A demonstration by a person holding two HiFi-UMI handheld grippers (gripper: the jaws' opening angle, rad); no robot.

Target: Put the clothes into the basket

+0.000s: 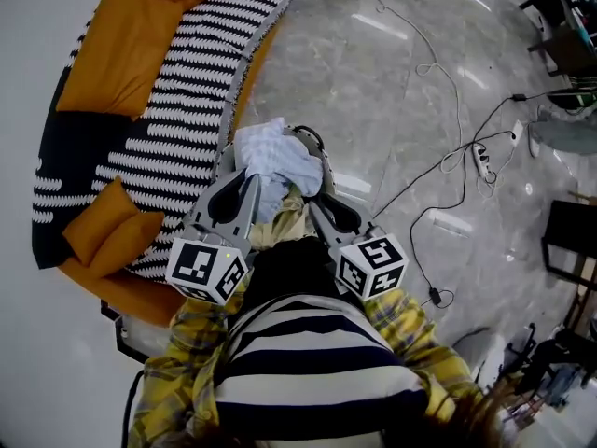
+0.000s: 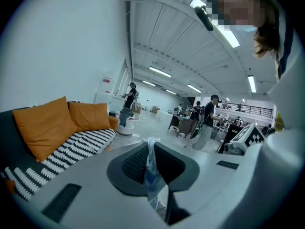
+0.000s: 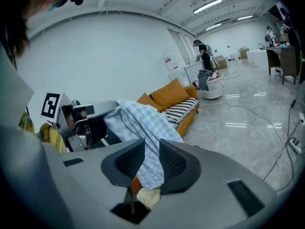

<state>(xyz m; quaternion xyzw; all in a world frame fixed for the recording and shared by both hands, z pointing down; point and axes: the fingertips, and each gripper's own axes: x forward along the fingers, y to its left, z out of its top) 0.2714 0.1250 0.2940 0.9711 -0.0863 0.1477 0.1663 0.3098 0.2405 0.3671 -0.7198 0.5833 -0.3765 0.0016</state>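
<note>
The left gripper (image 2: 148, 151) has its jaws pressed almost together on a thin fold of the light blue checked garment (image 3: 143, 123). The right gripper (image 3: 151, 154) pinches a thicker bunch of the same garment, so its jaws stand wider. The garment is held up between both grippers beside the sofa (image 1: 177, 129) and is not yet deposited. A white round container (image 3: 209, 88) draped with cloth, far across the floor, is probably the basket, so the carry and release remain.

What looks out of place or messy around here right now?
Loose cables and a power strip sprawl across the shiny floor at the head view's right, untidy and easy to trip on. The checked cloth is bunched up but not dropped.
</note>
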